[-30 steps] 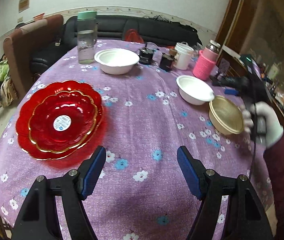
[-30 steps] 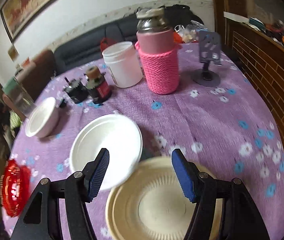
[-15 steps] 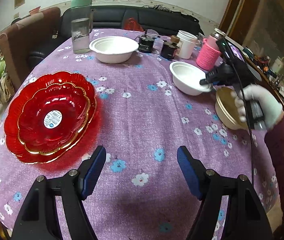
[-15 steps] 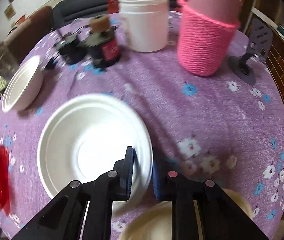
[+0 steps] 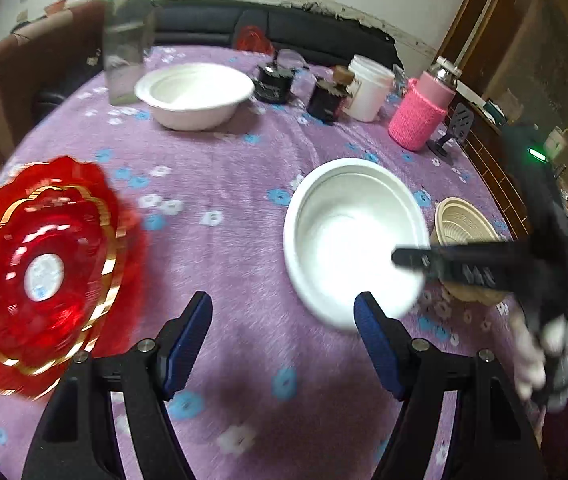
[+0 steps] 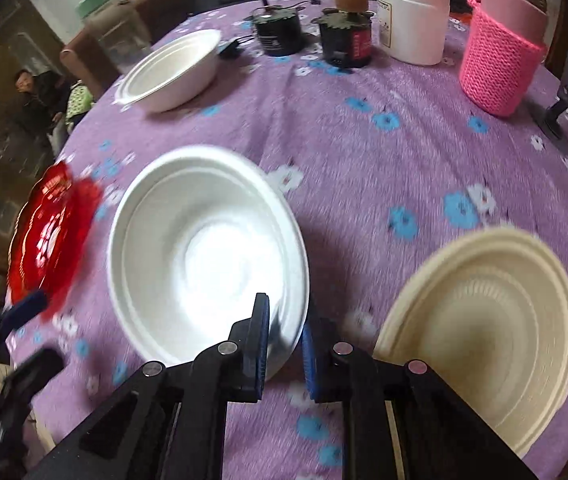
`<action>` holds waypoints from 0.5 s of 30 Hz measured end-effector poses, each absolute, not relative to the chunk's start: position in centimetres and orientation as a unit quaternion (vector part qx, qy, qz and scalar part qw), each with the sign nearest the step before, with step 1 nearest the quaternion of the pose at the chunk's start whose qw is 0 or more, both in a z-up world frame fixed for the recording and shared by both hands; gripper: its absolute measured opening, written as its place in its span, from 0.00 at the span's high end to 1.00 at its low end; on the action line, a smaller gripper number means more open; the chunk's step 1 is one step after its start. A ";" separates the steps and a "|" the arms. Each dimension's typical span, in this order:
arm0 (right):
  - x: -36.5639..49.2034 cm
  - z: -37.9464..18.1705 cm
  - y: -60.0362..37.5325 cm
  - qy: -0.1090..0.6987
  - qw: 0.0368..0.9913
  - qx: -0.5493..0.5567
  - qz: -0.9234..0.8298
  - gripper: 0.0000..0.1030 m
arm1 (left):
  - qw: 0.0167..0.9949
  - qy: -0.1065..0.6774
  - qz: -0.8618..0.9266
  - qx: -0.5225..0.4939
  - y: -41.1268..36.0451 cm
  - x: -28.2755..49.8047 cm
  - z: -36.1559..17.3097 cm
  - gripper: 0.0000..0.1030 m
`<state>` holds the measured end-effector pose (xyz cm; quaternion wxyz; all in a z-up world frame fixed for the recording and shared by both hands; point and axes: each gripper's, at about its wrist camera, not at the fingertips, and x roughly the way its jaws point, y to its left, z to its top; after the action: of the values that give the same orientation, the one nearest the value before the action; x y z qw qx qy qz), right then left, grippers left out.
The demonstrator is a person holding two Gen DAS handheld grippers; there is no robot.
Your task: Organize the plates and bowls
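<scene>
at lower centre of the right wrist view, our right gripper (image 6: 286,330) pinches the near rim of the white bowl (image 6: 203,256); our left gripper (image 5: 284,336) hangs open. next, we judge, it must nest in the far white bowl (image 6: 171,72) at upper left.

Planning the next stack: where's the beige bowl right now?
In the right wrist view the beige bowl sits on the tablecloth at lower right, beside the white bowl the right tongs grip.

black hand-held gripper (image 6: 285,346), blue pads (image 6: 261,338)
</scene>
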<state>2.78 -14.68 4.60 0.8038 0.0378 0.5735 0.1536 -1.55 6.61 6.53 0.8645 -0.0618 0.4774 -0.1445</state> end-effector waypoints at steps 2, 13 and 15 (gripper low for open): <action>2.1 4.5 -14.8 0.573 0.803 0.044 0.159 0.85 | 0.858 0.487 -0.143 -0.072 6.0 -0.1 5.7 0.31; 1.7 4.2 -16.2 0.550 0.815 0.101 0.154 0.85 | 0.834 0.527 -0.136 -0.086 3.4 3.9 3.4 0.90; 1.4 4.8 -16.2 0.540 0.819 0.110 0.158 0.85 | 0.842 0.517 -0.134 -0.079 3.6 3.0 4.6 0.90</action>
<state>1.36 -16.19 4.78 0.8195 0.1104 0.5399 0.1576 2.97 3.58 4.57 0.8418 -0.0785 0.5169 -0.1342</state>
